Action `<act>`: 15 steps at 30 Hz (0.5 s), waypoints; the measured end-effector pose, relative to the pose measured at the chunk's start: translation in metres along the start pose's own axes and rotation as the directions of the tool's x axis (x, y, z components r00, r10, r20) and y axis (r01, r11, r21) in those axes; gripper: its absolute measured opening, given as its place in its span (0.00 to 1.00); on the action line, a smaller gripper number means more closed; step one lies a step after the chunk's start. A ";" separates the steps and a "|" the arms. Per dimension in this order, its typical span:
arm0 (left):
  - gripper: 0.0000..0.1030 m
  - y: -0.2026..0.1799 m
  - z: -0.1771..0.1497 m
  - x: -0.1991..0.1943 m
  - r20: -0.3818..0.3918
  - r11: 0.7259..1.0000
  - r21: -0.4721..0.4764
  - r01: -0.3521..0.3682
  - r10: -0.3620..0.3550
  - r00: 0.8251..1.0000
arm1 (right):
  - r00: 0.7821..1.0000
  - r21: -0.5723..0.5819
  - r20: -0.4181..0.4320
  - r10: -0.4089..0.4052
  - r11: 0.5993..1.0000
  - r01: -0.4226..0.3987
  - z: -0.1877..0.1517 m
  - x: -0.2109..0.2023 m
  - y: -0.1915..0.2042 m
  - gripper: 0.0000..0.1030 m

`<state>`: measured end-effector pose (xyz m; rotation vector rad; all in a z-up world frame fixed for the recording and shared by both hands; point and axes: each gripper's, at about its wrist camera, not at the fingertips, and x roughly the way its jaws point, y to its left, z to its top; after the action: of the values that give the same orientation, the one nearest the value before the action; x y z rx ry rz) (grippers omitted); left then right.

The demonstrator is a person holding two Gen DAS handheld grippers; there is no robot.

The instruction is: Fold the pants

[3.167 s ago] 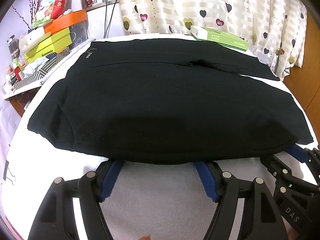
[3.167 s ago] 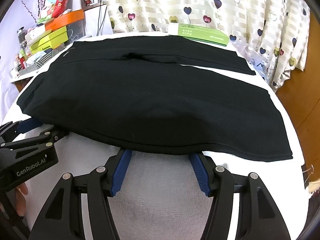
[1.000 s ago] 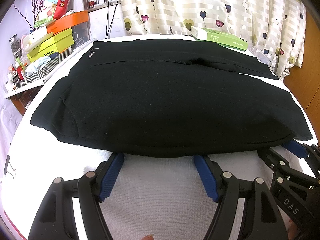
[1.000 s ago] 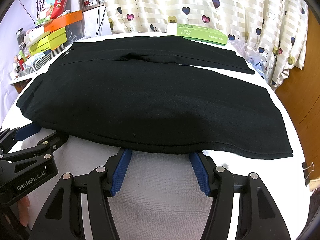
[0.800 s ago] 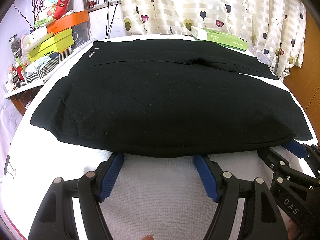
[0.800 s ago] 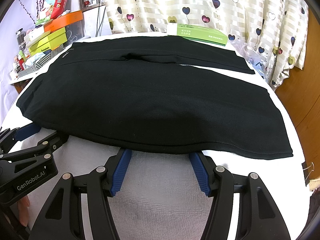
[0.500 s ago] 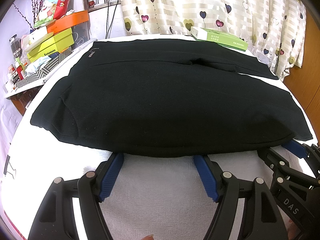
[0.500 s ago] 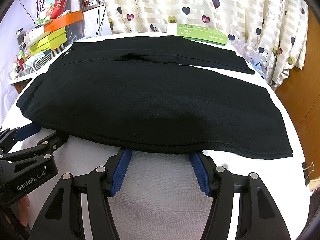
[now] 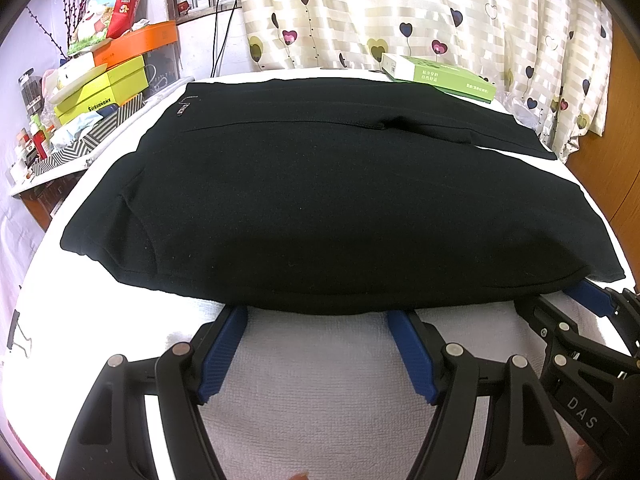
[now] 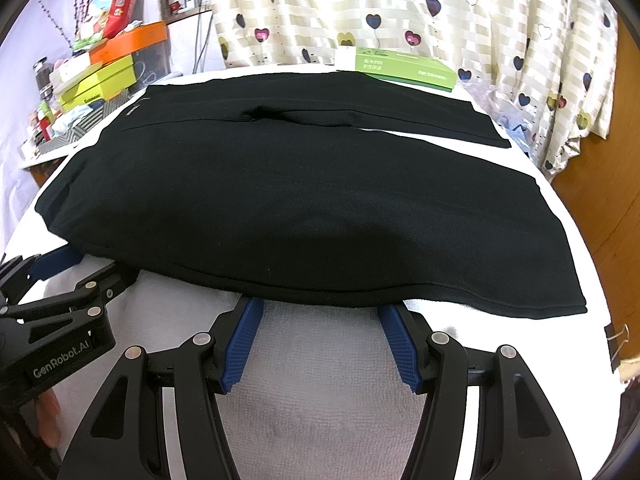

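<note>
The black pants [image 9: 320, 200] lie spread flat across a white-covered table [image 9: 80, 312], waistband toward the left, the two legs running to the right. The far leg [image 10: 400, 116] lies apart from the near one, with a sliver of white cloth showing between them. No fold looks made yet, so by my judgement the task is at its very start: the legs are yet to be laid one on the other, then the length doubled over.

The left tool [image 9: 316, 316] and right tool [image 10: 316, 304] both sit at the near hem, fingers spread wide and gripping nothing, tips touching the fabric edge or slipped just under it.

Beyond the pants, a green box [image 9: 438, 76] rests at the table's far edge before a heart-print curtain [image 9: 400, 8]; stacked boxes [image 9: 100, 88] crowd the left.
</note>
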<state>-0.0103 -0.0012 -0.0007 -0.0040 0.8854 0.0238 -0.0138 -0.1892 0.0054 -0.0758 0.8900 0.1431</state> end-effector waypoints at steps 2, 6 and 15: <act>0.73 0.000 -0.001 -0.001 0.000 1.000 0.012 0.009 -0.009 1.000 | 1.000 -0.015 -0.009 0.022 1.000 -0.022 -0.001 -0.002 -0.002 0.58; 0.72 0.005 -0.004 -0.005 -0.011 0.996 0.064 0.064 -0.063 0.998 | 0.994 -0.042 -0.022 0.106 0.993 -0.107 -0.007 -0.013 -0.007 0.58; 0.72 0.024 -0.002 -0.025 -0.093 0.981 0.055 0.184 -0.178 0.980 | 0.972 -0.129 0.110 0.206 0.973 -0.191 0.018 -0.058 -0.018 0.58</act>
<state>-0.0285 0.0221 0.0171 -0.0266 0.9708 -0.1762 -0.0332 -0.2105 0.0617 -0.0863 0.7651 0.3839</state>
